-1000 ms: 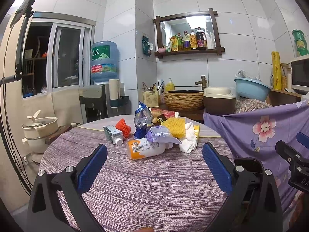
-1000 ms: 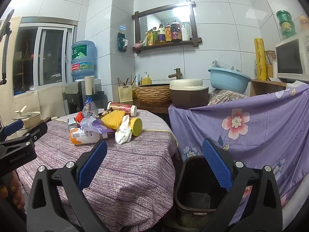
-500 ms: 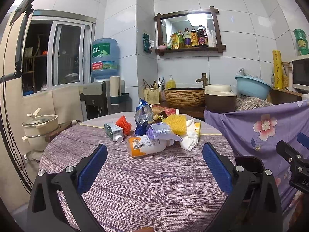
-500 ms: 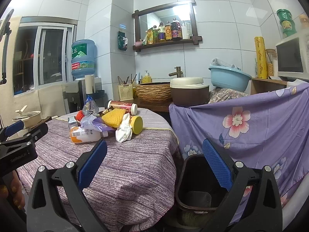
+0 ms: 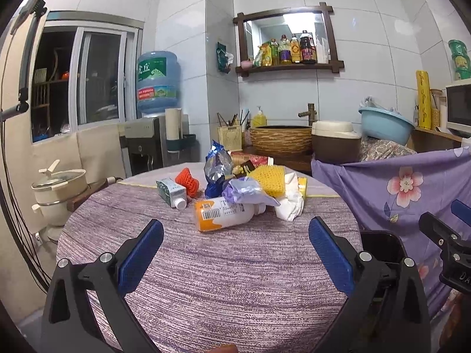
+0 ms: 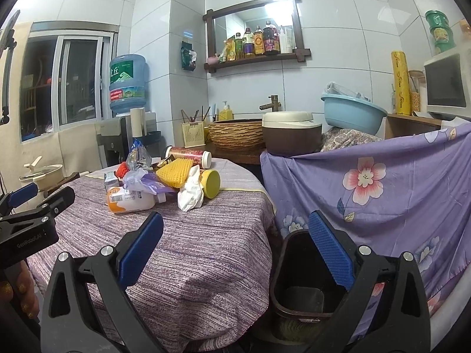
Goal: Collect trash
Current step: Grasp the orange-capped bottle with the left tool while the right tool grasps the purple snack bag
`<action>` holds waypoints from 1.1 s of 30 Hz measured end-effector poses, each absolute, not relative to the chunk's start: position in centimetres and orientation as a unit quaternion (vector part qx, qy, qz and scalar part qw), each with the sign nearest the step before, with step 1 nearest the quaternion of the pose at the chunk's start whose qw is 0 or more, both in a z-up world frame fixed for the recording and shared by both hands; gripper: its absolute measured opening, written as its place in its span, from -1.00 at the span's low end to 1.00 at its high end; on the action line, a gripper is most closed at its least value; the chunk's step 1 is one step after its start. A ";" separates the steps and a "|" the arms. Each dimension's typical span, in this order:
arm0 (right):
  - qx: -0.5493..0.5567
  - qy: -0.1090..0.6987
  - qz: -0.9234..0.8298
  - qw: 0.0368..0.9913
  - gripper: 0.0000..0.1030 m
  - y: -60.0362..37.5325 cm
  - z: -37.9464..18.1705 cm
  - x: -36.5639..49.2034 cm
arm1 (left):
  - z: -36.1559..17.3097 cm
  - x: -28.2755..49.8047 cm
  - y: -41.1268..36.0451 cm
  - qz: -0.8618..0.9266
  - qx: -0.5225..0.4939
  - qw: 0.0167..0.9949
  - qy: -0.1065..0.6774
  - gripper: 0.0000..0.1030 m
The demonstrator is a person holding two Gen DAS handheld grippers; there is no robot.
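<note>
A heap of trash lies at the far side of the round table [image 5: 206, 270]: an orange and white bottle [image 5: 225, 214] on its side, a small carton [image 5: 171, 191], a red foam net [image 5: 187, 181], a foil bag [image 5: 217, 170], a purple bag [image 5: 245, 189], a yellow foam net [image 5: 269, 180] and crumpled white paper [image 5: 290, 203]. My left gripper [image 5: 235, 253] is open and empty, short of the bottle. My right gripper [image 6: 235, 250] is open and empty, above the table's right edge [image 6: 259, 235] and a dark bin [image 6: 306, 282]. The heap also shows there, with the bottle [image 6: 131, 201] and a yellow lidded can [image 6: 210, 183].
A purple flowered cloth [image 6: 382, 188] hangs right of the bin. A water dispenser [image 5: 147, 144], a stacked pot [image 5: 59, 188], a woven basin [image 5: 279, 139] and a rice cooker [image 5: 335, 141] stand behind the table. The left gripper shows at the right wrist view's left edge [image 6: 29, 220].
Both grippers have moved slightly forward toward the table; the trash heap looks a little nearer. Both stay open and empty.
</note>
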State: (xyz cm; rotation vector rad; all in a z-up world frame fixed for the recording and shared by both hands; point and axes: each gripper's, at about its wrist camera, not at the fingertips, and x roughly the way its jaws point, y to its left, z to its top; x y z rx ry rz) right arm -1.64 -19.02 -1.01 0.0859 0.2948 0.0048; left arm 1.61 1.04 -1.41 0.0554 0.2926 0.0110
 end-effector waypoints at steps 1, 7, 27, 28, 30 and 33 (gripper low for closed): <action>0.042 0.152 0.004 0.987 0.89 -18.9 -1.2 -1.4 | -1.5 1.8 1.1 0.004 0.027 0.988 0.151 0.90; 0.040 0.201 0.024 0.979 0.89 -18.7 -3.1 1.0 | -3.1 3.5 1.4 -0.014 0.035 0.980 0.196 0.90; -0.194 0.188 0.188 0.944 0.71 -4.8 -2.7 15.9 | -4.4 11.5 9.5 -0.042 0.027 0.953 0.299 0.90; -0.206 0.181 0.186 0.943 0.68 -4.2 -2.7 16.4 | -4.4 11.7 9.6 -0.044 0.030 0.952 0.300 0.90; -0.240 0.176 0.177 0.938 0.52 -3.0 -3.2 17.8 | -4.3 12.0 9.8 -0.050 0.035 0.951 0.304 0.90; -0.267 0.185 0.176 0.929 0.11 -1.8 -3.9 19.5 | -4.2 12.6 9.9 -0.067 0.039 0.948 0.309 0.90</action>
